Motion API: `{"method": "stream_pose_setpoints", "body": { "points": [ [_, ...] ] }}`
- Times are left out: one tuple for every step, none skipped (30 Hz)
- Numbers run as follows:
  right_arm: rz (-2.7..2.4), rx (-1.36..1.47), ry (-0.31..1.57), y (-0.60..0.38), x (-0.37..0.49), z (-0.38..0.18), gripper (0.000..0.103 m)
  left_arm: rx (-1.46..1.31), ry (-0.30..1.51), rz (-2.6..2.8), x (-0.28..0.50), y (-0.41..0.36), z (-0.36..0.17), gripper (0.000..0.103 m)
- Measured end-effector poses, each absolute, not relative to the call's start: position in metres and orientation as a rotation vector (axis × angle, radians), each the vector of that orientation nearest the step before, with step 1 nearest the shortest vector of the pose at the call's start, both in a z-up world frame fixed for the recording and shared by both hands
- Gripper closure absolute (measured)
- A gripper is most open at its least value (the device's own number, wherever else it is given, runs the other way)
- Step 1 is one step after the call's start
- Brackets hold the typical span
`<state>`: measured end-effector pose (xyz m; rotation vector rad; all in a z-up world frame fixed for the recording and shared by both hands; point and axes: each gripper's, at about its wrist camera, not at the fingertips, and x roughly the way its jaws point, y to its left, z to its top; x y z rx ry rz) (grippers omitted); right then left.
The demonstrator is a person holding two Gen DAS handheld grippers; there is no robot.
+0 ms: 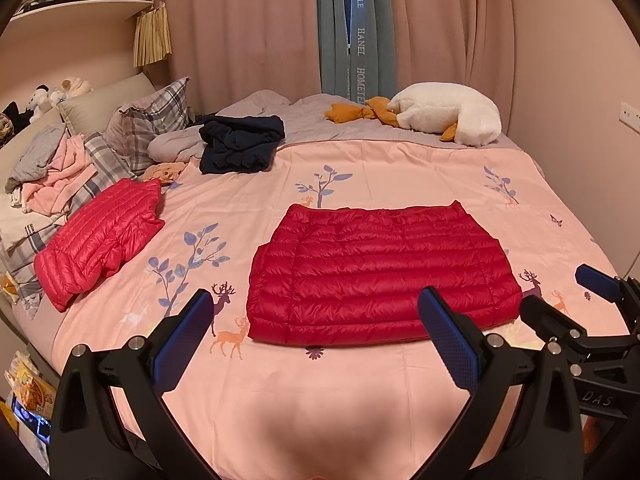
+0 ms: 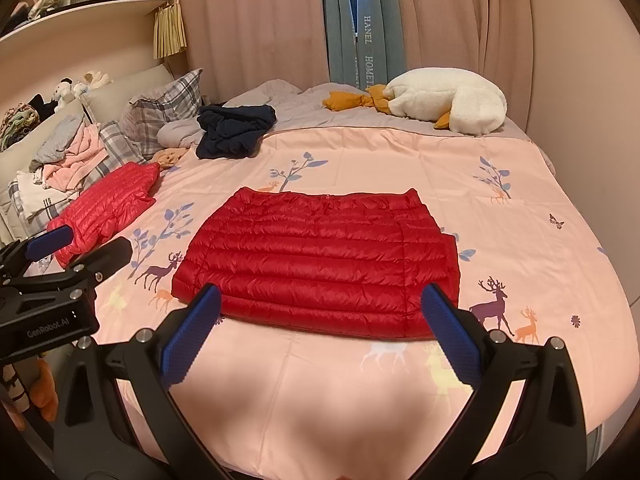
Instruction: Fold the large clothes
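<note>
Pink curtains (image 1: 248, 28) and a strip of grey-blue lettered curtain (image 1: 356, 28) are seen behind a wide bed covered by a pink sheet printed with deer and blue-leaved trees (image 1: 400, 168). A red quilted down jacket, folded into a broad flat rectangle (image 1: 380, 276), is laid on the near middle of the sheet, just beyond both sets of fingers. A second, lighter red quilted jacket (image 1: 100, 240) is left rumpled well to the left, beside plaid pillows (image 1: 156, 120) and a heap of pink and grey clothes (image 1: 56, 168). A crumpled dark navy garment (image 1: 240, 142) is placed farther back, and a white plush goose with orange feet (image 1: 448, 114) is stretched along the far grey edge of the bedding.

The left hand-held gripper (image 1: 316, 320) is held above the near edge of the sheet with its blue-padded fingers (image 1: 188, 332) spread wide apart and nothing between them. The right hand-held gripper (image 2: 320, 320) is likewise held apart and empty, aimed at the jacket's near hem.

In the left wrist view the right hand-held gripper (image 1: 560, 292) is shown at the right margin, and snack packets (image 1: 32, 388) are visible low beside the bed. In the right wrist view the left hand-held gripper (image 2: 80, 246) appears at the left margin with a printed label on its body, and a zip at the jacket's far edge is exposed
</note>
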<state>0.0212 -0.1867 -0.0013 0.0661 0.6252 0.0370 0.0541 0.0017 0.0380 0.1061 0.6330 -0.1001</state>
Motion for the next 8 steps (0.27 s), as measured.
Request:
{"method": "stream_pose_setpoints", "body": {
  "points": [
    [0.038,0.067,0.626,-0.1868,0.0212,-0.0012,0.002,0.110,0.632,-0.094,0.0542,0.0010,0.0378,0.001],
    [0.038,0.067,0.626,-0.1869,0.0212,-0.0011,0.002,0.112,0.631,-0.088,0.0542,0.0015,0.0376,0.001],
    [0.038,0.067,0.626,-0.1868,0.0214,-0.0012,0.002,0.113,0.632,-0.087,0.0543,0.0009,0.0375,0.001],
    [0.038,0.066,0.626,-0.1869,0.0213,-0.0012,0.002,0.107,0.638,-0.087,0.0551,0.0015,0.0370,0.001],
    [0.038,0.068,0.626,-0.1867,0.0215,-0.0014,0.002,0.101,0.643,-0.089,0.0558,0.0023,0.0365,0.001],
    [0.039,0.067,0.625,-0.1871,0.0213,-0.0012,0.002,0.096,0.648,-0.092,0.0566,0.0025,0.0360,0.001],
    [0.039,0.066,0.625,-0.1871,0.0214,-0.0012,0.002,0.095,0.648,-0.090,0.0571,0.0032,0.0356,0.001],
    [0.038,0.066,0.626,-0.1868,0.0218,-0.0016,0.002,0.095,0.649,-0.085,0.0574,0.0037,0.0354,0.001]
  ]
}}
